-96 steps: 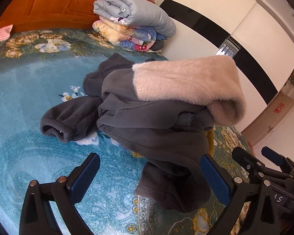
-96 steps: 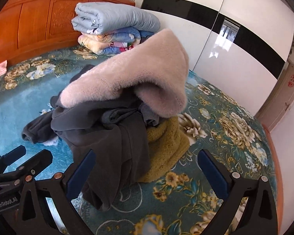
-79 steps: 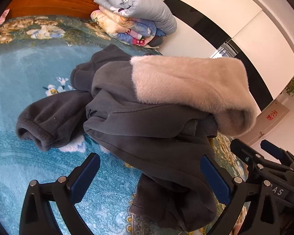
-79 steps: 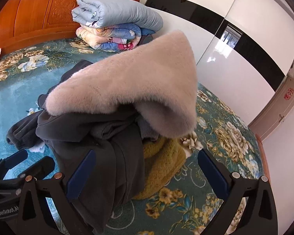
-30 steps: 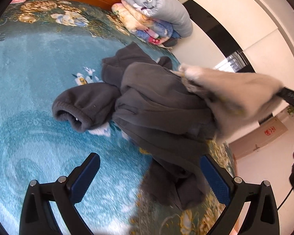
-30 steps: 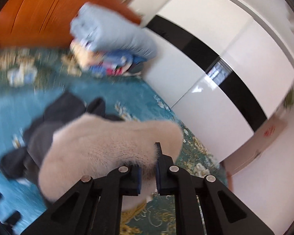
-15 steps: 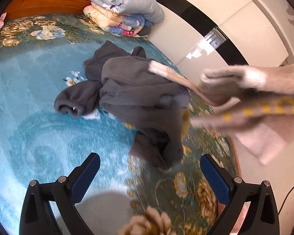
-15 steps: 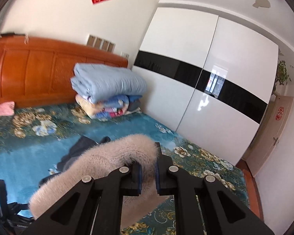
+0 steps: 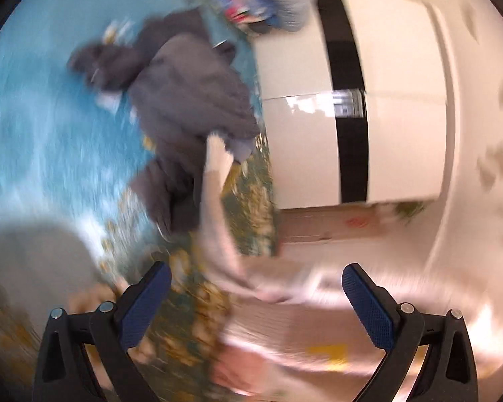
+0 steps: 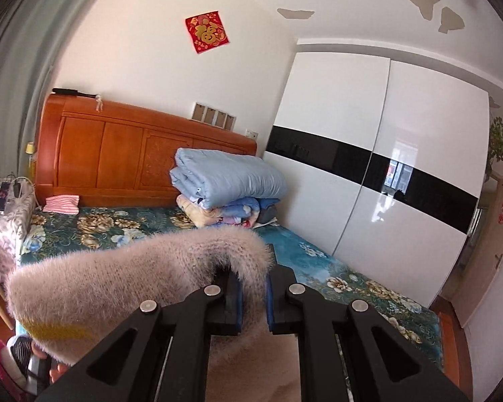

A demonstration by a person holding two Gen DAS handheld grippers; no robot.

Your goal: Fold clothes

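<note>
Right claw (image 10: pixel 253 296) pinching fluffy pink garment (image 10: pixel 124 278), left claw (image 9: pixel 256 296) spread, grey clothes (image 9: pixel 187 100) on bed (image 9: pixel 43 134)

Left wrist view tilted, blurred, close over bed (image 9: pixel 43 107); right wrist view level toward headboard (image 10: pixel 117 164); both share wardrobe (image 10: pixel 385 167).

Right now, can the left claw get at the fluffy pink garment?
Probably yes: the left claw is open, and the pink garment hangs just ahead with nothing between, though the view is blurred.
</note>
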